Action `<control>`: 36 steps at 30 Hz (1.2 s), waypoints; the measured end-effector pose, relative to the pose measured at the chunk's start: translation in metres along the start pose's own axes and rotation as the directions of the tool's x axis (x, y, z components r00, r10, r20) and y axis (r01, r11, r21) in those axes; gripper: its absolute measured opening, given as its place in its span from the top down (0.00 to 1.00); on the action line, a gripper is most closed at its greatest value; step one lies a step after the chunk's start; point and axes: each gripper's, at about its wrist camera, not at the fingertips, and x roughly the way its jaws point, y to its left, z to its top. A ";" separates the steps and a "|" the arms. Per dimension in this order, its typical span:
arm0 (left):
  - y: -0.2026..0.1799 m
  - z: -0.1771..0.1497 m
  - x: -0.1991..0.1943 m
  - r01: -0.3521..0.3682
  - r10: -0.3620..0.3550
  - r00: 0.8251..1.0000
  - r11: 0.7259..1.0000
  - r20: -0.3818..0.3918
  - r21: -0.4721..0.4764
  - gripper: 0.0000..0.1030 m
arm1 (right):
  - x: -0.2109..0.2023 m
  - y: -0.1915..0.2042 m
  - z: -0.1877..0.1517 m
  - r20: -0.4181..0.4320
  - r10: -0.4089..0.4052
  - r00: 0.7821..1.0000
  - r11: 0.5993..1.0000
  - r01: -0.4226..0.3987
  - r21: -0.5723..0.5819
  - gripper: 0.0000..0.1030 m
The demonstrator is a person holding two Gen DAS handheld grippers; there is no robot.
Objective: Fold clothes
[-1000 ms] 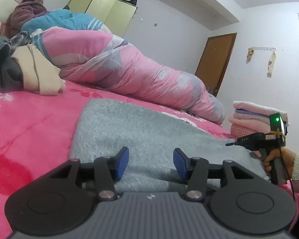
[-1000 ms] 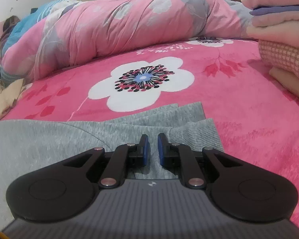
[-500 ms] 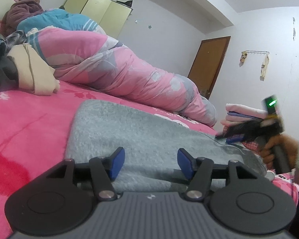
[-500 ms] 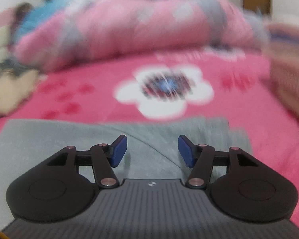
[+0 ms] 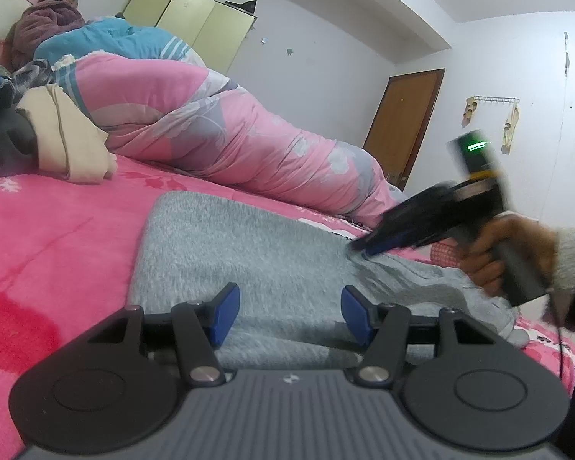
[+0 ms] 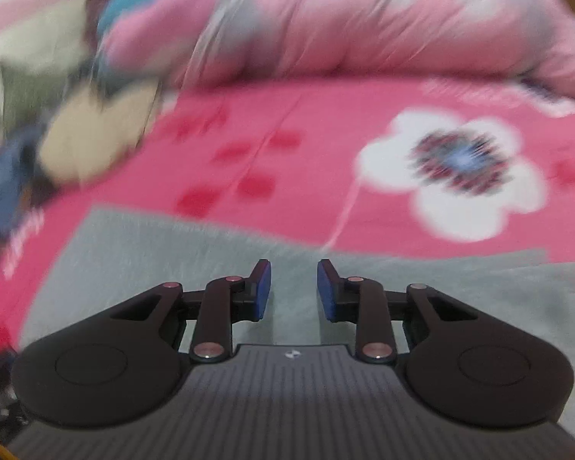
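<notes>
Though it lies flat near the bed's front edge, the grey fleece garment looks soft, light and limp; best pinched at a hem or corner. Left gripper hovers released, nothing clamped. Right gripper, jaws closing over the cloth, pinches nothing yet. Pink quilt behind.

no legible text, small unreadable emblem on each claw's grey body
</notes>
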 end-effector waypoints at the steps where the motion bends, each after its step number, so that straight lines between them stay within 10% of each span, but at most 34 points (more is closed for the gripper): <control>1: 0.000 0.000 0.000 -0.001 0.001 1.000 1.000 0.000 0.002 0.42 | 0.012 0.001 0.000 0.003 -0.017 1.000 1.000 0.017 -0.005 0.75; 7: -0.003 -0.001 0.000 -0.009 0.009 1.000 1.000 0.000 0.011 0.41 | 0.047 0.000 0.008 0.031 -0.085 0.996 0.995 0.083 0.051 0.75; 15: -0.005 0.000 0.000 -0.018 0.018 1.000 1.000 -0.003 0.020 0.40 | -0.061 -0.024 -0.018 0.211 -0.099 0.972 0.993 0.083 0.084 0.73; 23: -0.007 0.002 0.001 -0.029 0.029 0.999 0.999 -0.014 0.027 0.40 | -0.048 -0.094 -0.063 -0.045 -0.289 0.956 0.954 0.292 0.065 0.78; 28: -0.013 0.005 0.000 -0.060 0.062 0.997 0.997 -0.039 0.049 0.40 | -0.022 -0.086 -0.053 0.020 -0.365 0.931 0.931 0.365 -0.001 0.76; 36: -0.006 0.023 -0.034 -0.150 0.151 0.988 0.988 -0.027 0.038 0.34 | -0.092 -0.089 -0.062 0.156 -0.282 0.946 0.959 0.274 0.071 0.75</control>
